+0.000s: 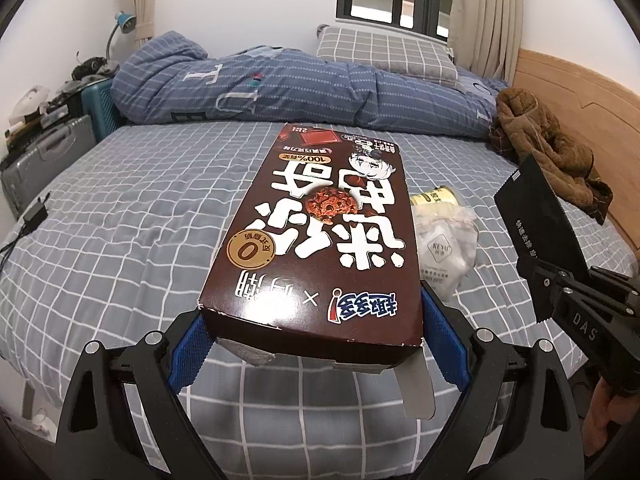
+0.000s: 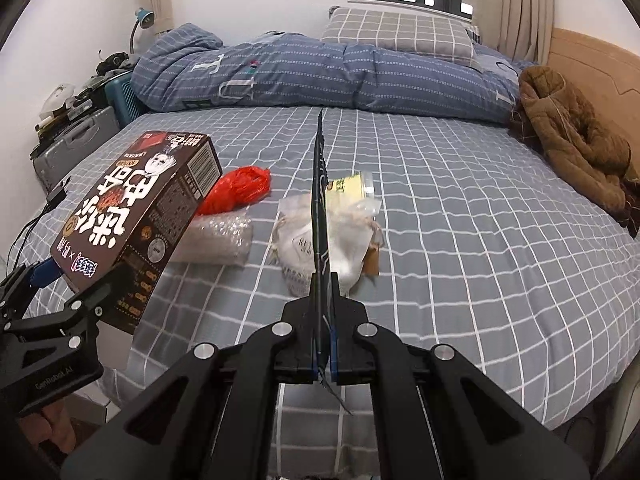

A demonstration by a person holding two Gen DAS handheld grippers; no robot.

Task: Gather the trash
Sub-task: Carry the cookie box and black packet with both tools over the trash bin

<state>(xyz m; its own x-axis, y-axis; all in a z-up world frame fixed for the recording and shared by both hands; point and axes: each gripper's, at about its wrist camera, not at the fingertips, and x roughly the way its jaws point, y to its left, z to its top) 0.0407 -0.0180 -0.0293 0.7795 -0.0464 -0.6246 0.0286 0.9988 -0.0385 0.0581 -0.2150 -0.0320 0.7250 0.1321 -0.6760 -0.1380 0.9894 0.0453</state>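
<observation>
Left hand-held gripper [image 1: 314,344]: blue pads pinching the near end of a brown snack box [image 1: 320,236], lifted off the bed.
Right hand-held gripper [image 2: 325,320]: pressed together on a flat black packet [image 2: 320,200], held edge-on.
Left to collect: white wrapper [image 2: 336,236] and yellow cup [image 2: 352,184] just ahead of the right one; red bag [image 2: 236,190] and bubble-wrap roll [image 2: 216,240] between the two (no bin visible).
Surface: grey checked bed [image 2: 480,240].
Room: blue quilt [image 2: 280,76], brown jacket [image 2: 568,132] beyond.
</observation>
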